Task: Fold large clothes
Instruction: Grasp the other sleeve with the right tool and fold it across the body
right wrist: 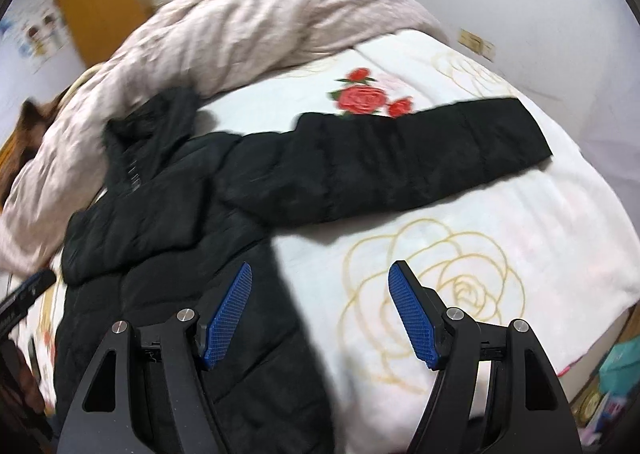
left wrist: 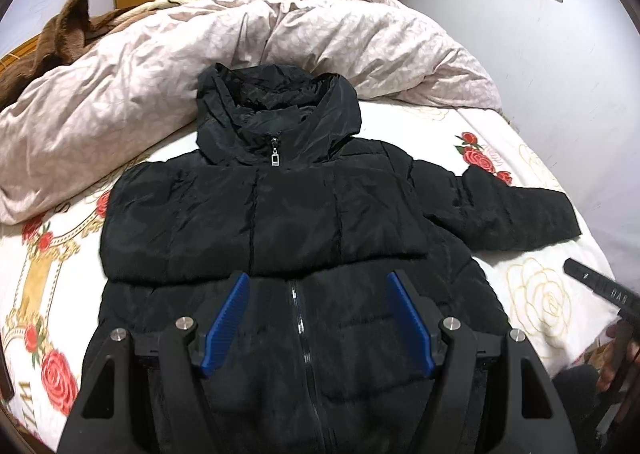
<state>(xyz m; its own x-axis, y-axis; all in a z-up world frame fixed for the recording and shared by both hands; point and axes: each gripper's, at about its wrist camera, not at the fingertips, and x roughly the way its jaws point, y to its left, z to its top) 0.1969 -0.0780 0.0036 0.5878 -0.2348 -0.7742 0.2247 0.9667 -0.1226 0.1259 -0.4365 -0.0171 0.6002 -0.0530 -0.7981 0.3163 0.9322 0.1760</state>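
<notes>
Little writing can be read: the black handle of the right tongs, seen at the right edge of the left wrist view, carries pale letters too small to make out, and the bed sheet [left wrist: 532, 294] shows part of a gold word cut off at the lower left edge. The black hooded jacket [left wrist: 280, 214] lies front up on the bed, zipped, with a silver zipper pull [left wrist: 275, 158] at the collar and its hood toward the heaped pink duvet [left wrist: 160, 66]. One sleeve is folded across the chest; the other sleeve [right wrist: 420, 158] stretches out flat over the sheet toward the red roses [right wrist: 362, 98]. The left tongs [left wrist: 318, 286] hang over the lower front of the jacket, the zipper line running between the blue pads [left wrist: 228, 322], jaws spread wide and holding nothing. The right tongs [right wrist: 320, 274] are likewise wide open and empty, poised over the jacket's side edge: one pad over black fabric, the other over the gold rose outline on the sheet. The right wrist view is blurred, so the hood and the poster on the wall are hard to make out there. The jacket's hem is hidden behind the tongs in both views.
</notes>
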